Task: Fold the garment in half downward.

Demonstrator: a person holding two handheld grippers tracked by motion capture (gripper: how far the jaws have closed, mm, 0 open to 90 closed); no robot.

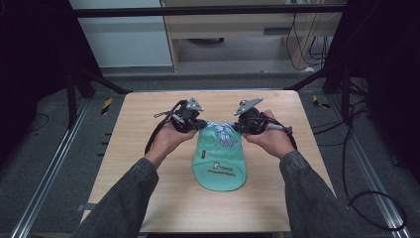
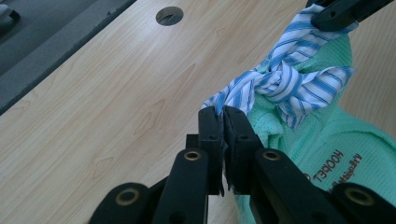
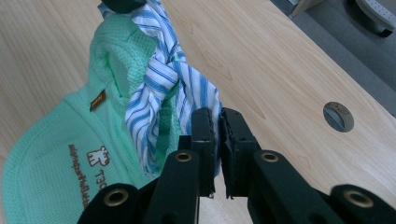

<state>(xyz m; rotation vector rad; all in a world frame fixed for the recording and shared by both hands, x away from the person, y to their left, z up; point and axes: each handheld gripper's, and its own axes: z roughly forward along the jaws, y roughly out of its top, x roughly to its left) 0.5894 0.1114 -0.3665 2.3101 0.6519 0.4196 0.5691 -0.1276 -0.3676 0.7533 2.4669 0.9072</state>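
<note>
high view | left gripper and right gripper each clamp a striped cloth end, knot over green bag, mid-bench | likely tightening; next: pull apart evenly

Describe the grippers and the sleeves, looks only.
Both the left gripper and the right gripper are black, each with a grey three-cornered plate on top and a black cable trailing back. In the gripper views, each has two flat black jaws on black arms with brass-coloured pivot rings. The person wears dark grey long sleeves.
</note>
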